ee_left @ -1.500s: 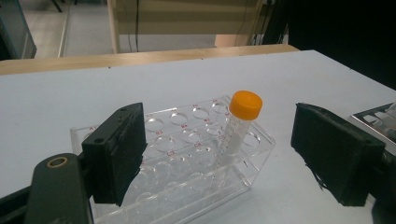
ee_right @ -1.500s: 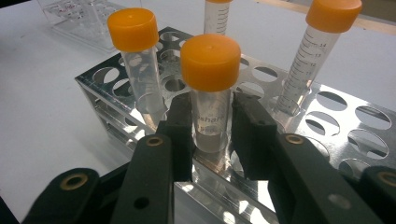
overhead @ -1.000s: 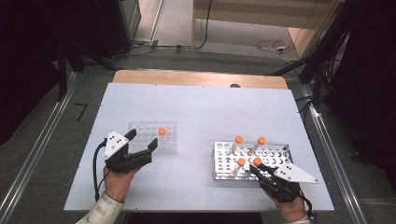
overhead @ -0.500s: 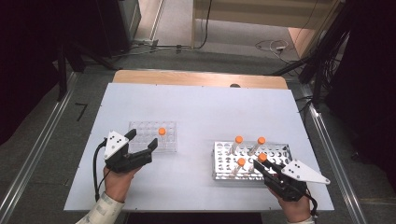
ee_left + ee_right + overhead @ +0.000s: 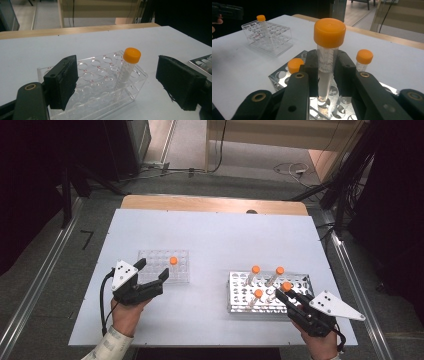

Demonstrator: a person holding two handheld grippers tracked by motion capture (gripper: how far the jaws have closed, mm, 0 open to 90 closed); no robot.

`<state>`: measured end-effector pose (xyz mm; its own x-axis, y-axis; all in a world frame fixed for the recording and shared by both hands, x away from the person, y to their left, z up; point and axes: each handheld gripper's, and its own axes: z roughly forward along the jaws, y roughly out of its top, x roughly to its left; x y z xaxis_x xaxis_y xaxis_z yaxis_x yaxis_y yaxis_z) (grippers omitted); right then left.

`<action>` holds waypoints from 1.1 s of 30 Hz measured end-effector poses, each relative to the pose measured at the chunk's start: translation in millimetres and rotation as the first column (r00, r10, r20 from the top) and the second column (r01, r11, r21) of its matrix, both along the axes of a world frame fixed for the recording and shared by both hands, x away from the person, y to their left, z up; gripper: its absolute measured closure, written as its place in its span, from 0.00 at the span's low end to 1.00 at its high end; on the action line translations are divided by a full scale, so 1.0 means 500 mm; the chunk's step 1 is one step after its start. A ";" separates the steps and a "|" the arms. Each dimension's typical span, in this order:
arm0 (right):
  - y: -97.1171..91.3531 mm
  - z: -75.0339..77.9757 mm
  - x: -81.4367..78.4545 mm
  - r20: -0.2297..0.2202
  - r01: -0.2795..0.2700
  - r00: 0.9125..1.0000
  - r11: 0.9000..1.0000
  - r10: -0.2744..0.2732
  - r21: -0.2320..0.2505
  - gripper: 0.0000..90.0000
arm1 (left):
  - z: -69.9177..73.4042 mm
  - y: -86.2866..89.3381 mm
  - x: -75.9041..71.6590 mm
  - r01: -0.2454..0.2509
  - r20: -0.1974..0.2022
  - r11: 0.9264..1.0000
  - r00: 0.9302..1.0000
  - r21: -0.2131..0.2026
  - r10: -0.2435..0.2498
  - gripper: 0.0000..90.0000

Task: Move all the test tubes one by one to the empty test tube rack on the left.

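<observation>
A clear plastic rack (image 5: 159, 266) (image 5: 100, 85) on the white table holds one orange-capped tube (image 5: 173, 261) (image 5: 131, 55), standing upright. My left gripper (image 5: 152, 269) (image 5: 122, 83) is open at the rack's near end, with one jaw on either side of it and neither touching it. To the right stands a metal rack (image 5: 295, 281) (image 5: 277, 75) with three capped tubes (image 5: 255, 270) in its holes. My right gripper (image 5: 285, 295) (image 5: 328, 66) is shut on a fourth orange-capped tube (image 5: 286, 286) (image 5: 329, 32). That tube is upright, its lower end just above the rack's holes.
In the right gripper view the clear rack (image 5: 268, 37) lies far left, and two tubes (image 5: 364, 57) stand beside the held one. A wooden strip (image 5: 212, 204) edges the table's far side. Metal rails (image 5: 355, 285) run along both sides.
My right gripper has risen a little, and the tube it holds has come up out of the metal rack. The left gripper has stayed where it was.
</observation>
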<state>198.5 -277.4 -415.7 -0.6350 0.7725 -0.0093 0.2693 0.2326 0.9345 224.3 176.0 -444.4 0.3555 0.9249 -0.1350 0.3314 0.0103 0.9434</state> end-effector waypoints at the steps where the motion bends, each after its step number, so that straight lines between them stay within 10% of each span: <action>1: 0.000 0.001 -0.002 0.000 -0.004 1.000 1.000 0.004 0.001 0.81 | 0.000 0.000 0.000 0.000 -0.001 1.000 1.000 0.000 0.000 0.19; 33: 0.074 0.002 -0.029 -0.035 -0.161 0.986 0.987 0.161 0.000 0.81 | -0.001 -0.001 0.001 0.000 -0.001 1.000 1.000 0.003 0.000 0.19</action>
